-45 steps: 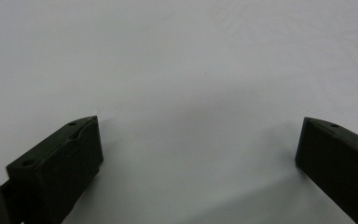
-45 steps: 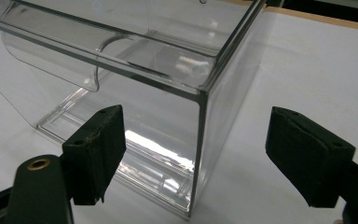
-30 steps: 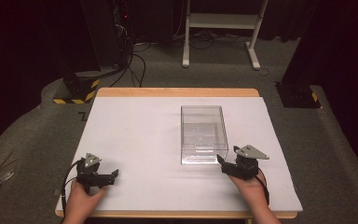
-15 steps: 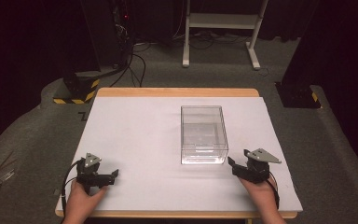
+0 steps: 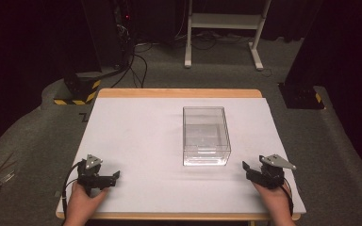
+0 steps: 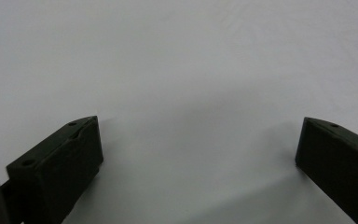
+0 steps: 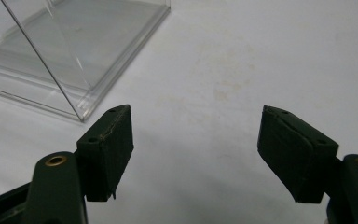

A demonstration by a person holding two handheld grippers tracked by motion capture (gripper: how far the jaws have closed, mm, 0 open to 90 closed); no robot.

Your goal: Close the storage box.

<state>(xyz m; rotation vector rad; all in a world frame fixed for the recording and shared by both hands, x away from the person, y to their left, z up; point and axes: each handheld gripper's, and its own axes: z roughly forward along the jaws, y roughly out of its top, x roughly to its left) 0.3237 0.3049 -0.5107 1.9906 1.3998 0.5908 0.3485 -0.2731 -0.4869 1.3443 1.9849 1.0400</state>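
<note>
1. Right now, high view: clear plastic box (image 5: 206,136) stands upright on the white surface (image 5: 136,136), a bit right of centre, open top, nothing seen inside.
2. Right hand-held gripper (image 5: 248,169) sits near the surface's front right corner, just right of and nearer the person than the box's front right corner; apart from it, not touching.
3. Its jaws point left, twd the box; grey three-cornered plate on top, cable trailing back over the person's right hand (image 5: 273,197).
4. Right gripper view: right hand-held gripper (image 7: 196,140) has jaws abt half open, having just been closing a little; nothing betw them but bare white surface (image 7: 242,60). Box (image 7: 74,51) is at upper left, its near corner just beyond the left jaw tip, no contact.
5. Left hand-held gripper (image 5: 113,178) is near the front left corner, well apart from the box, jaws pointing right, low over the surface; person's left hand (image 5: 82,200) behind it.
6. Left gripper view: left hand-held gripper (image 6: 198,140) jaws spread wide, holding nothing; just plain white surface (image 6: 177,56) w/ soft shadow betw them.
7. Beyond the surface: grey floor (image 5: 339,136), white frame legs (image 5: 221,28) at the back, dark stand w/ yellow-black striped base (image 5: 78,89) at the far left.
</note>
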